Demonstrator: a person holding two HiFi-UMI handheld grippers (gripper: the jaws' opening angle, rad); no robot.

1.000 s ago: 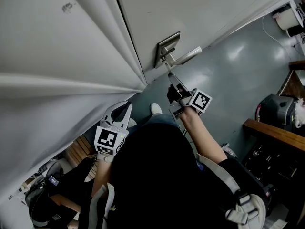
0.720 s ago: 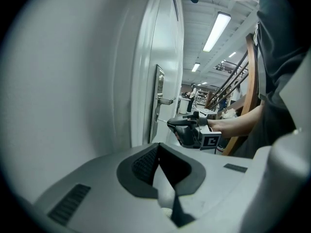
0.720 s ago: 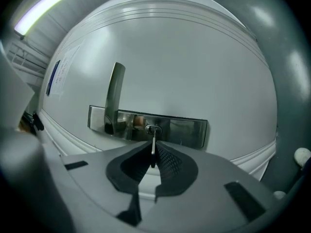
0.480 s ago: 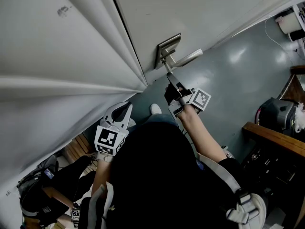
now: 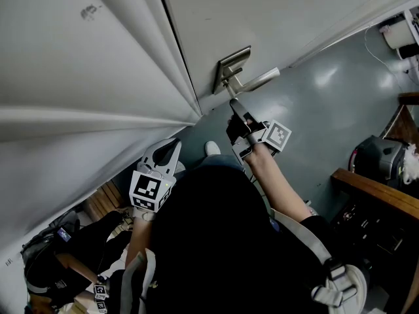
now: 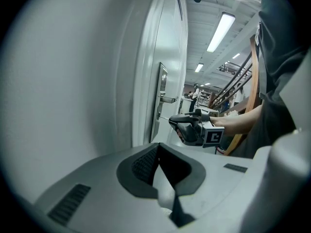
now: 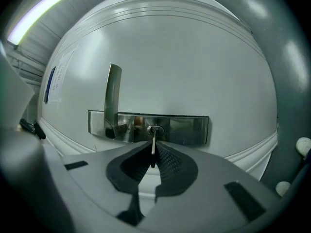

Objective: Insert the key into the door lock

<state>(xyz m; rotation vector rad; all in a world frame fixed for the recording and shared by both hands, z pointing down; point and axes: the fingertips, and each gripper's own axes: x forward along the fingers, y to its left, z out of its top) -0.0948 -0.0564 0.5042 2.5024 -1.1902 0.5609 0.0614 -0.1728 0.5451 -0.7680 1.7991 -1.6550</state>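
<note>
Gripping the key [image 7: 153,147], my right gripper [image 7: 153,155] points its blade straight at the lock [image 7: 153,129]; bow hidden; left gripper [image 6: 159,160] clenched, empty.

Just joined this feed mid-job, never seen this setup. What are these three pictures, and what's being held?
No robot: a person holds a two-jaw gripper in each hand. The head view looks steeply down from the person's head at a pale door. The other two come from cameras riding on each gripper, looking along its jaws. The right gripper is shut on a key, its tip at the keyhole in the metal lock plate beside the handle; how deep, I cannot tell. The left gripper is shut, empty, held back low.
</note>
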